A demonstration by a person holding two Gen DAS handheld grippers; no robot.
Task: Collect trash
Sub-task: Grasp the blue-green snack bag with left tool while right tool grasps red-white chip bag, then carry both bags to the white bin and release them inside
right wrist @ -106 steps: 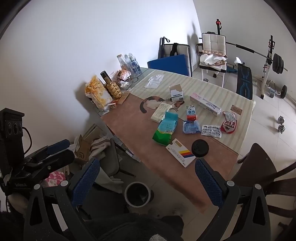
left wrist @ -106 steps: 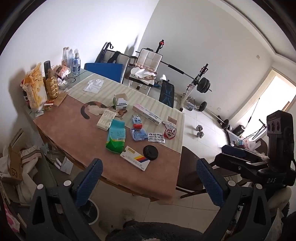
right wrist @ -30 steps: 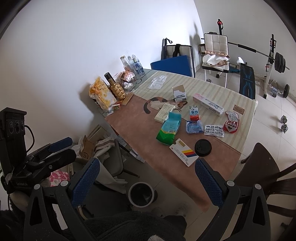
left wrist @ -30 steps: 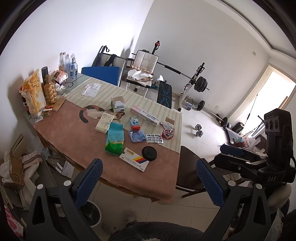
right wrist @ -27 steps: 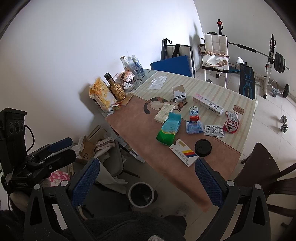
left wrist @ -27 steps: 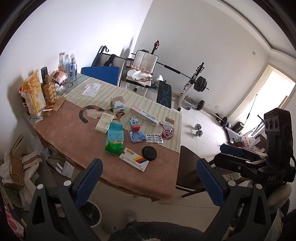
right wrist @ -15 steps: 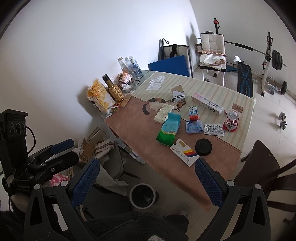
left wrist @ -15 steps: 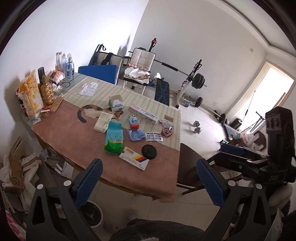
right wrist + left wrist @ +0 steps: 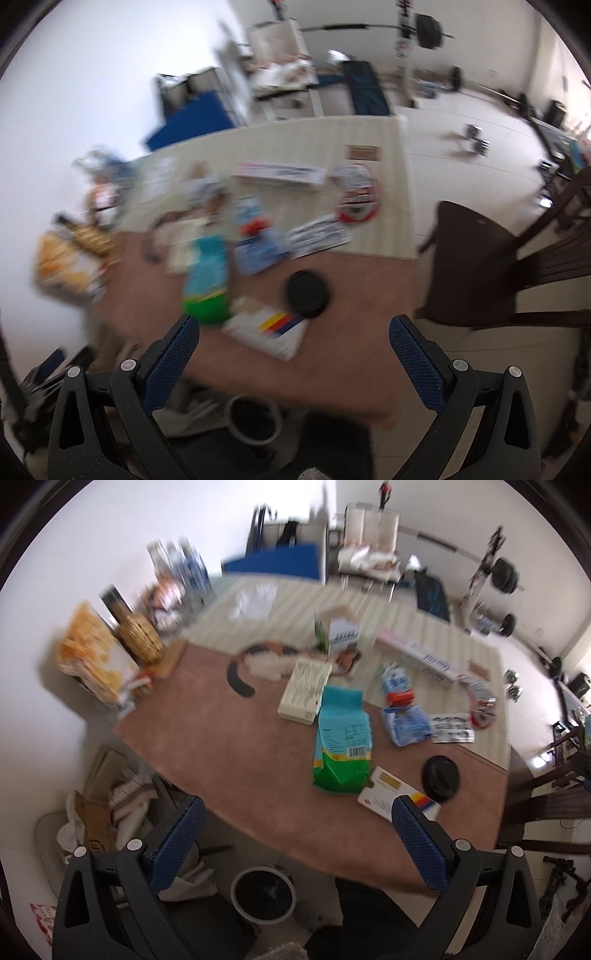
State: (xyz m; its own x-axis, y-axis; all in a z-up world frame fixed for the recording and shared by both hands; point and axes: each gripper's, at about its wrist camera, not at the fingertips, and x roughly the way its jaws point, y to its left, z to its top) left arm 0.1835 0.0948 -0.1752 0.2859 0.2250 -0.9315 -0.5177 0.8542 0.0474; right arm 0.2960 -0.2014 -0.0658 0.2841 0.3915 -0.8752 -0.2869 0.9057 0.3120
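Observation:
Litter lies on a brown table [image 9: 229, 746]: a blue-green bag [image 9: 341, 746], a white box with coloured stripes [image 9: 397, 797], a black lid [image 9: 441, 777], a beige box [image 9: 304, 690], blue wrappers [image 9: 404, 723] and a blister pack [image 9: 452, 729]. A round bin [image 9: 263, 893] stands on the floor below the near edge. My left gripper [image 9: 295, 843] is open and empty above the near edge. My right gripper [image 9: 293, 363] is open and empty over the striped box [image 9: 267, 328] and lid [image 9: 308, 288]; the bin [image 9: 253, 415] shows below.
A snack bag [image 9: 92, 657], a gold bottle [image 9: 138, 637] and clear bottles [image 9: 181, 568] stand at the table's far left. A dark chair [image 9: 476, 266] stands at the right end. Cardboard and cloth [image 9: 99, 823] lie on the floor at left. Gym gear [image 9: 495, 572] fills the back.
Both grippers have moved in towards the table and tilted down; both views are blurred by motion. The right view has swung right, over the table's near right end. Both stay open.

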